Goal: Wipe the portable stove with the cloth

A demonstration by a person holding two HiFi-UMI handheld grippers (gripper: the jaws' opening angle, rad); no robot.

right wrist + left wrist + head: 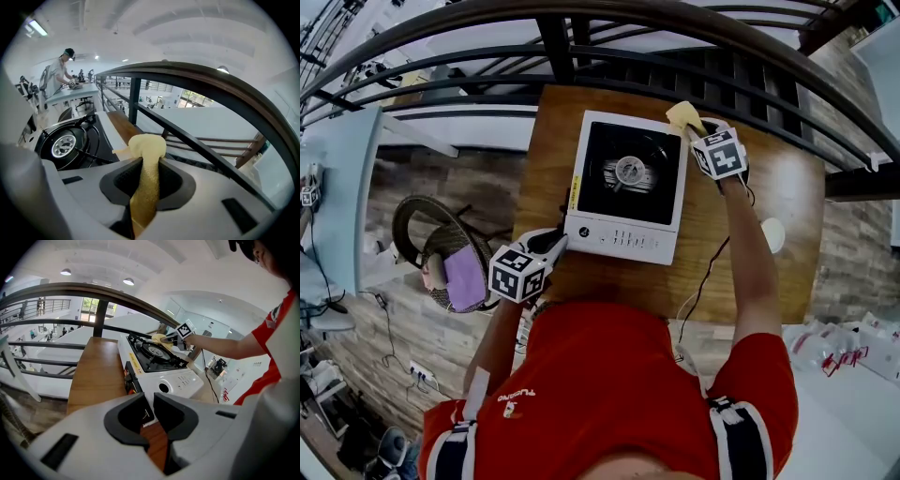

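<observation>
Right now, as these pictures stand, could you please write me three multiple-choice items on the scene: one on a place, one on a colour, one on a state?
1. Where is the crumpled yellow cloth?
A. at the far right corner of the white portable stove with the black top
B. on the floor
C. under the stove

2. What colour is the stove's body?
A. red
B. white
C. green

3. How is the right gripper?
A. open and empty
B. out of every view
C. shut on the cloth

Answers:
1 A, the head view shows the cloth there.
2 B, its sides and front are plainly white.
3 C, its jaws pinch the cloth between them.
</observation>
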